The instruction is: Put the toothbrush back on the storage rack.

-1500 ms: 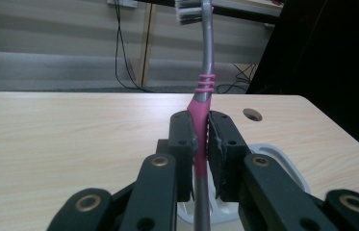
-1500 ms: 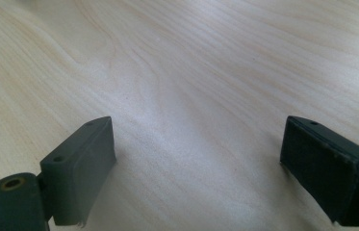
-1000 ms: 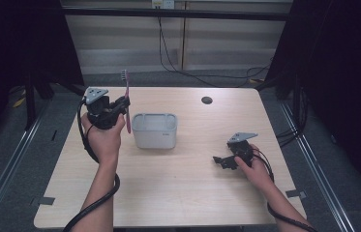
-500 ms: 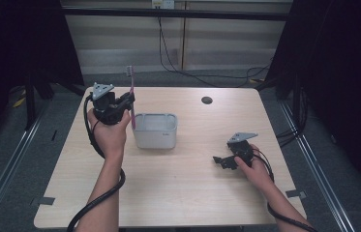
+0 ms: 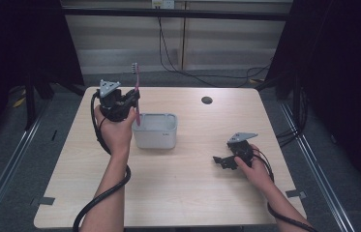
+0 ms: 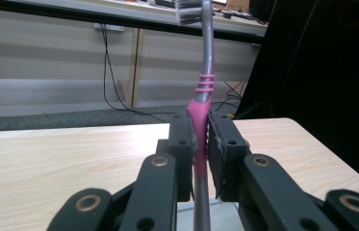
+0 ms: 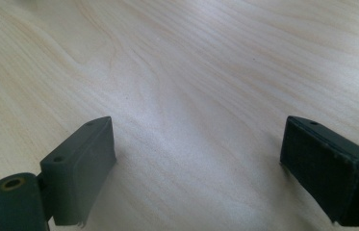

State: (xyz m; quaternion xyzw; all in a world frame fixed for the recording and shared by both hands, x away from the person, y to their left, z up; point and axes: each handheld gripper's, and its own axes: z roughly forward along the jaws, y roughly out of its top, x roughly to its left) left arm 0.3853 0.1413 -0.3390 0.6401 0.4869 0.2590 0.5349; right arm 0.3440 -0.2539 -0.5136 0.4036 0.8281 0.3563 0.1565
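Left gripper view: left gripper (image 6: 200,144) clamped on the toothbrush (image 6: 201,120) at its pink handle.
Toothbrush axis: upright, bristles up, lower end down toward the grey bin (image 5: 155,130).
Bin from the tongs: just right of the left gripper (image 5: 128,102) and below (top open).
Right gripper (image 5: 223,162): jaws wide apart, empty, near right on the table (image 5: 265,116), well apart from the bin.
Nearer hand: the left.
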